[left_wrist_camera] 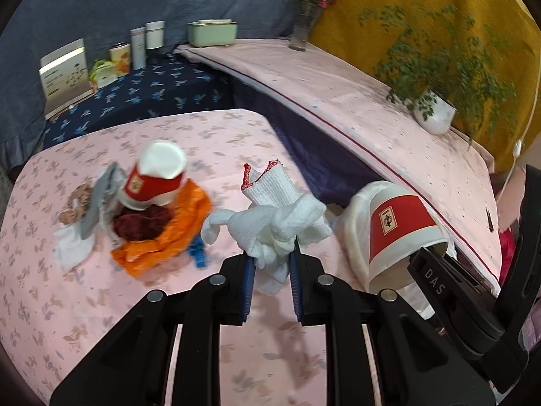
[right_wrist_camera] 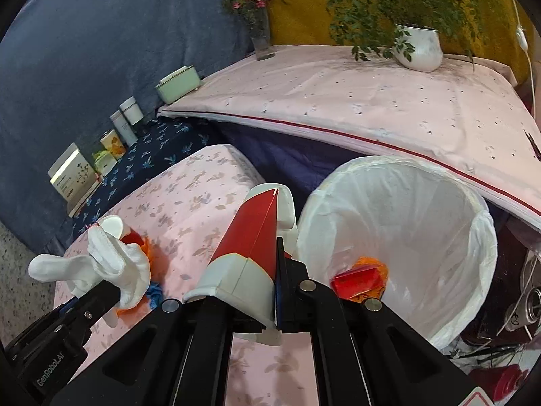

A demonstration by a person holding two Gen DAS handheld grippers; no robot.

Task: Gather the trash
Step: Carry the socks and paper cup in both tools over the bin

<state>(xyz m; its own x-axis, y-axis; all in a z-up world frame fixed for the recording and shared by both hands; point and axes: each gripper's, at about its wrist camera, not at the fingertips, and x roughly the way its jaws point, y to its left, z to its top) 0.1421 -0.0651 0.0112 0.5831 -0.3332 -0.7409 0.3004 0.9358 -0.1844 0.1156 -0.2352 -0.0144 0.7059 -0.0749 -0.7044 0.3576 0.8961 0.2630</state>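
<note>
My left gripper (left_wrist_camera: 270,264) is shut on a crumpled white cloth (left_wrist_camera: 274,223) and holds it above the pink floral table (left_wrist_camera: 101,304). My right gripper (right_wrist_camera: 260,291) is shut on a red and white paper cup (right_wrist_camera: 250,247), held sideways beside the white-lined trash bin (right_wrist_camera: 399,203). That cup also shows in the left wrist view (left_wrist_camera: 399,230). A pile of trash lies on the table: another red and white cup (left_wrist_camera: 154,182), an orange wrapper (left_wrist_camera: 172,233), grey and white scraps. The bin holds red and orange trash (right_wrist_camera: 361,279).
A raised pink-covered surface (left_wrist_camera: 355,101) behind the table holds a potted plant (left_wrist_camera: 436,111), a flower vase (left_wrist_camera: 302,30) and a green box (left_wrist_camera: 212,33). A blue floral shelf (left_wrist_camera: 145,94) carries tins and a card. Cables lie right of the bin (right_wrist_camera: 520,308).
</note>
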